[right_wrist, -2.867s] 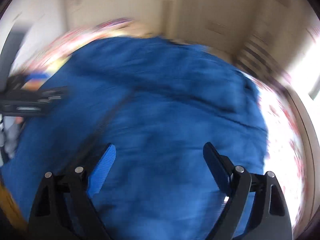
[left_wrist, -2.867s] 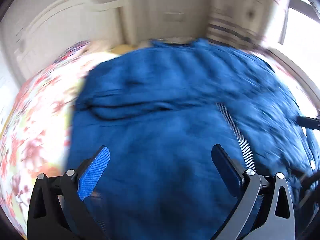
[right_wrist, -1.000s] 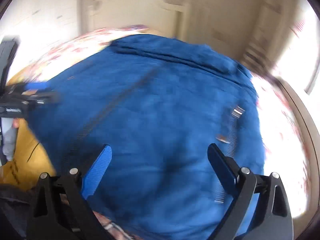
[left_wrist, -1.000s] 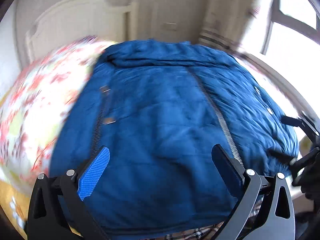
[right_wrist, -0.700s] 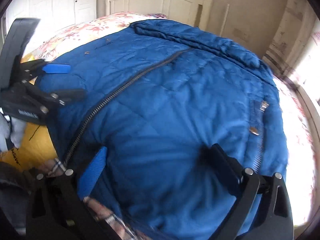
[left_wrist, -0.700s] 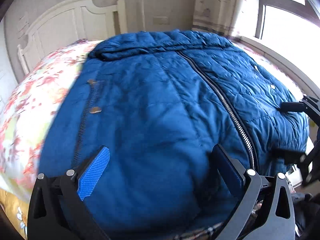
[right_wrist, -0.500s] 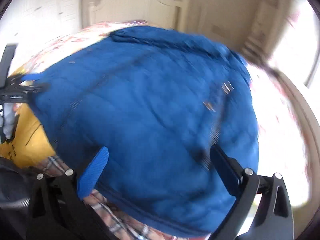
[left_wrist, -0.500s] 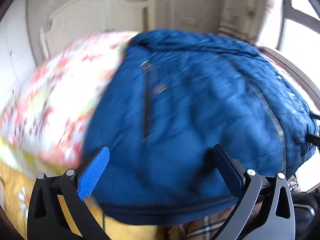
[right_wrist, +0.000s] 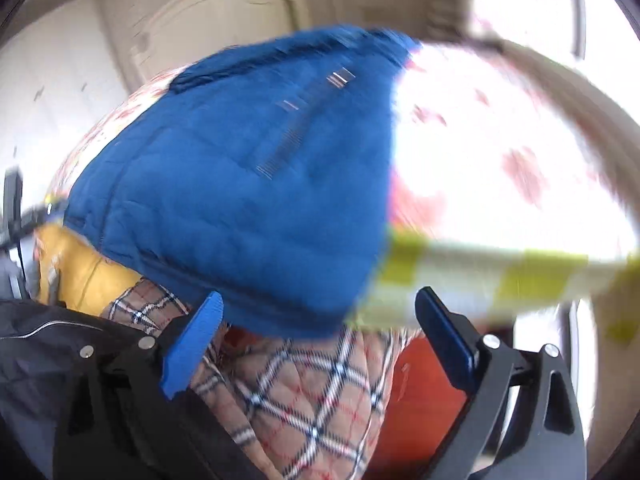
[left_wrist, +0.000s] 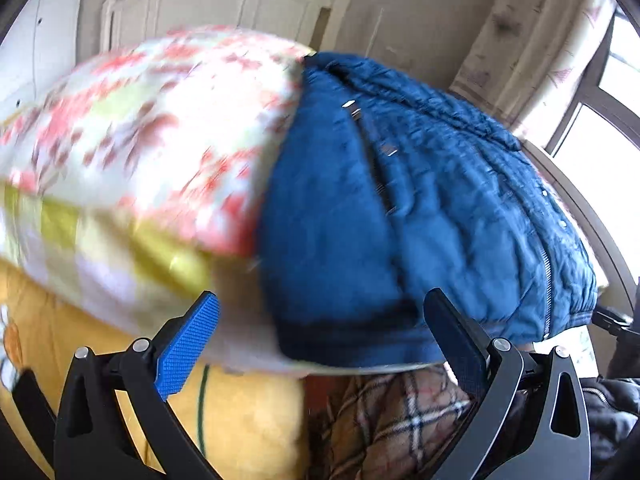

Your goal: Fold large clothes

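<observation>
A large blue quilted jacket (left_wrist: 420, 216) with a zipper lies spread on a bed with a floral sheet (left_wrist: 152, 128); its hem hangs at the near edge. It also shows in the right wrist view (right_wrist: 248, 184), blurred. My left gripper (left_wrist: 320, 340) is open and empty, just in front of the jacket's lower left hem corner. My right gripper (right_wrist: 320, 340) is open and empty, just below the jacket's lower right hem corner. Neither touches the cloth.
A plaid garment (right_wrist: 312, 400) and a yellow cloth (left_wrist: 248, 420) lie below the bed's near edge. A dark jacket (right_wrist: 40, 360) is at the lower left of the right wrist view. A white headboard (left_wrist: 224, 4) and a window (left_wrist: 600, 120) stand behind.
Both grippers have pulled back from above the jacket toward the near bed edge and swung outward, left to the left hem corner, right to the right. Both stayed open.
</observation>
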